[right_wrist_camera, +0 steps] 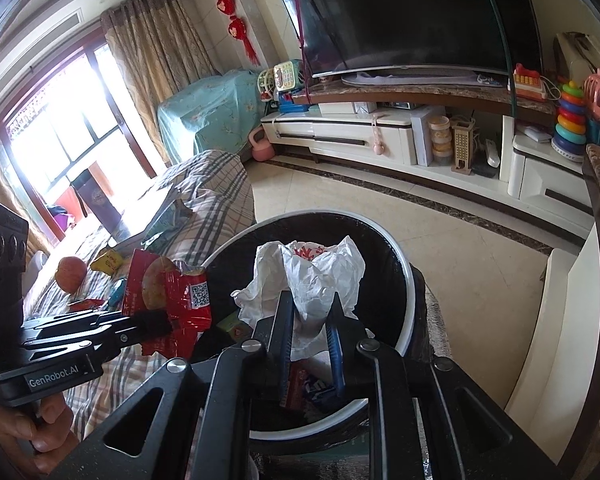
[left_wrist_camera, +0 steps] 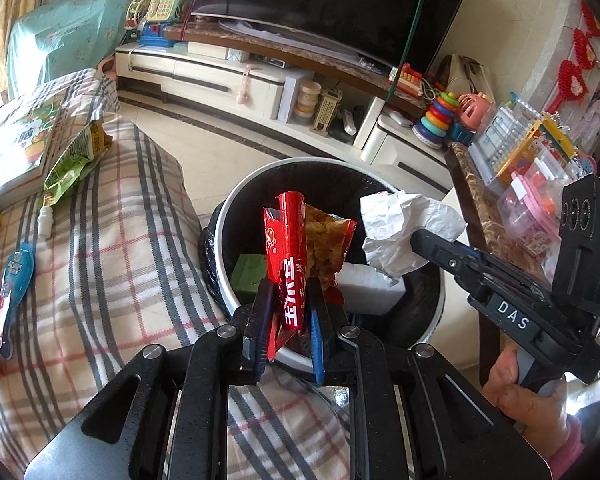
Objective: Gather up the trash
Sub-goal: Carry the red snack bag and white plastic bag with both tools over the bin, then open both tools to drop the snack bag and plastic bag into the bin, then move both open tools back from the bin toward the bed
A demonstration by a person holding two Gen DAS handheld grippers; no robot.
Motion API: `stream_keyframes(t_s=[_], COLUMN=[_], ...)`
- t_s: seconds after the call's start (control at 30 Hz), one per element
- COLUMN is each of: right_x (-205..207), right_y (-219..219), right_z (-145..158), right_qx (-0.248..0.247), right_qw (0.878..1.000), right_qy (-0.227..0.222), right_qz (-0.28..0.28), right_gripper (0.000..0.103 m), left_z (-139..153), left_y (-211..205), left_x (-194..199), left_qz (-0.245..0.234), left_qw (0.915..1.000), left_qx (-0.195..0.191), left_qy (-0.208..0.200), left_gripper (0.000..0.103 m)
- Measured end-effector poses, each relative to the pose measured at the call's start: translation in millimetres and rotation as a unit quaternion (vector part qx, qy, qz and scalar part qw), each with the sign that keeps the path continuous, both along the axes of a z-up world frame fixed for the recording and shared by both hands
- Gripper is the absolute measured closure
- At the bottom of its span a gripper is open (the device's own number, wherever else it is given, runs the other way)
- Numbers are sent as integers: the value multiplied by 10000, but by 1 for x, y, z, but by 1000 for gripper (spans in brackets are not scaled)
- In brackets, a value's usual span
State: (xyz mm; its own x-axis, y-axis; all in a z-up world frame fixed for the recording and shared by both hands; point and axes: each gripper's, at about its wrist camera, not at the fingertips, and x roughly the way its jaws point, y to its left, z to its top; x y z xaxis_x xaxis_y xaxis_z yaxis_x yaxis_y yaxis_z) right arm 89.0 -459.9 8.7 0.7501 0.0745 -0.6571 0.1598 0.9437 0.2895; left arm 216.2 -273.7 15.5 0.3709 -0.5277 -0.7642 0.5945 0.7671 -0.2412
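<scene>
Holding a red snack bag (left_wrist_camera: 300, 264) with white writing I cannot read, the left gripper (left_wrist_camera: 290, 300) has its jaws narrow and pressed on the bag, right over the round trash bin (left_wrist_camera: 236, 200). To the right, the right gripper (left_wrist_camera: 420, 240) pinches a crumpled white paper (left_wrist_camera: 400, 232) over the same bin, and its side says "DAS". The left wrist view alone shows a green block (left_wrist_camera: 250, 276) and a white block (left_wrist_camera: 368, 284) down in the bin, and a green snack bag (left_wrist_camera: 72, 160) and a blue wrapper (left_wrist_camera: 18, 272) lying on the plaid cover (left_wrist_camera: 120, 240). In the right wrist view, from the left, the other gripper's side reads "GenRobot.AI" (right_wrist_camera: 58, 374), and the red bag shows a small square code (right_wrist_camera: 199, 295). Only this view shows an apple (right_wrist_camera: 71, 274) on the cover. The paper (right_wrist_camera: 312, 276) has red marks on top and sits tight between the blue pads (right_wrist_camera: 336, 356).
</scene>
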Motion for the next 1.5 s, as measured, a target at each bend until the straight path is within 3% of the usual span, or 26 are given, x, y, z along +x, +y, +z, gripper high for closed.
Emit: stream_keyframes(t_s=[0.07,0.2,0.27,0.43,0.53,0.6,0.67,1.03,1.5], right_x=[2,5,4,-2,-5,-7,-11,-20,-16], right_y=[-2,-7,-7,-4,0,4,10,50,105], right_z=[-1,-4,-4,-3,-2,0,1,2,2], right_qx=[35,137,169,260,314,360,413,510,515], right_qw=[10000,9999,9998,9996,9995,9993,9989,9980,9953], right_qy=[36,72,53,-6,-70,-124,-204,-234,-191], right_qz=[4,-24,-40,-53,-50,-40,-18,273,797], right_gripper=[83,67,62,54,40,24,19,12,11], left_z=[-2,-2,-3,-5,-6,-8,-11,-28,-39], left_y=[-1,-1,2,17,32,44,60,128,211], left_x=[1,-1,-2,-6,-11,-15,-19,-33,-40], left_qz=[-17,27,68,205,360,500,658,1383,2154], left_qw=[10000,10000,10000,9998,9993,9987,9978,9901,9760], left_qx=[6,29,35,11,-2,-34,-87,-136,-173], left_qy=[31,-14,-27,-12,-67,-92,-57,194,270], left_gripper=[75,58,54,54,52,48,47,45,45])
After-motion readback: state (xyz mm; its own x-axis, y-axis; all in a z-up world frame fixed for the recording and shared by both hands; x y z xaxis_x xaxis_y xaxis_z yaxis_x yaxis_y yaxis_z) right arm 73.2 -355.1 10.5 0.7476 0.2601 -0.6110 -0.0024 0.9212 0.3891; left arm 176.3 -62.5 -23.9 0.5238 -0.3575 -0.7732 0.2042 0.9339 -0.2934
